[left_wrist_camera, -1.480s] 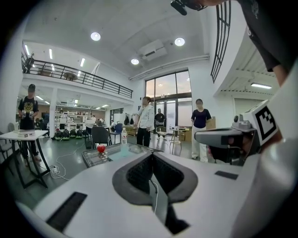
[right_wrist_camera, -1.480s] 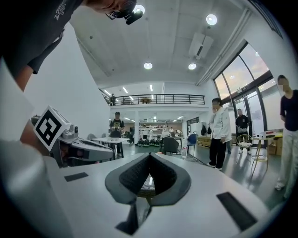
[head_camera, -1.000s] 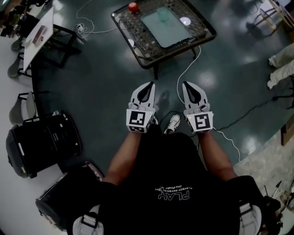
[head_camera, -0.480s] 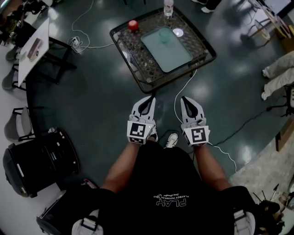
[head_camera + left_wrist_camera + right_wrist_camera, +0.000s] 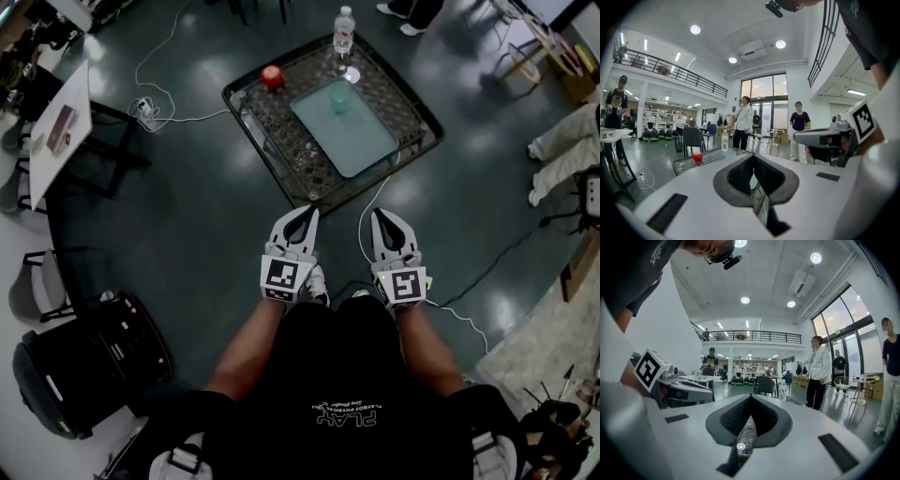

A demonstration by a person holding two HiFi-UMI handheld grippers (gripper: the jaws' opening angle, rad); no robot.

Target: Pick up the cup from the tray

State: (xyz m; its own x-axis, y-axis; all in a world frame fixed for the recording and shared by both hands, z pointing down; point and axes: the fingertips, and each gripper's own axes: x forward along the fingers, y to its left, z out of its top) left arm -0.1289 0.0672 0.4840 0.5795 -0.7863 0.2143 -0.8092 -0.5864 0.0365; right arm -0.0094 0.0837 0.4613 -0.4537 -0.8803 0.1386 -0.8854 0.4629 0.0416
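A translucent teal cup (image 5: 339, 97) stands at the far end of a pale green tray (image 5: 344, 128) on a low dark mesh table (image 5: 281, 141). My left gripper (image 5: 306, 212) and right gripper (image 5: 381, 215) are held side by side near my body, well short of the table. Both point toward it. Each has its jaws together with nothing between them. The left gripper view looks over the shut left gripper (image 5: 753, 158) at the table's mesh edge. The right gripper view looks past the shut right gripper (image 5: 751, 399) at the room.
A red apple (image 5: 272, 76) and a water bottle (image 5: 343, 31) stand on the table beside the tray. A white cable (image 5: 375, 187) runs over the floor from the table. Black cases (image 5: 84, 361) sit at my left; a white desk (image 5: 58, 117) stands further left. People stand beyond the table.
The view has shifted forward: the table with tray and cup sits lower in the head view and the bottle has come into sight. Both grippers stay shut, side by side.
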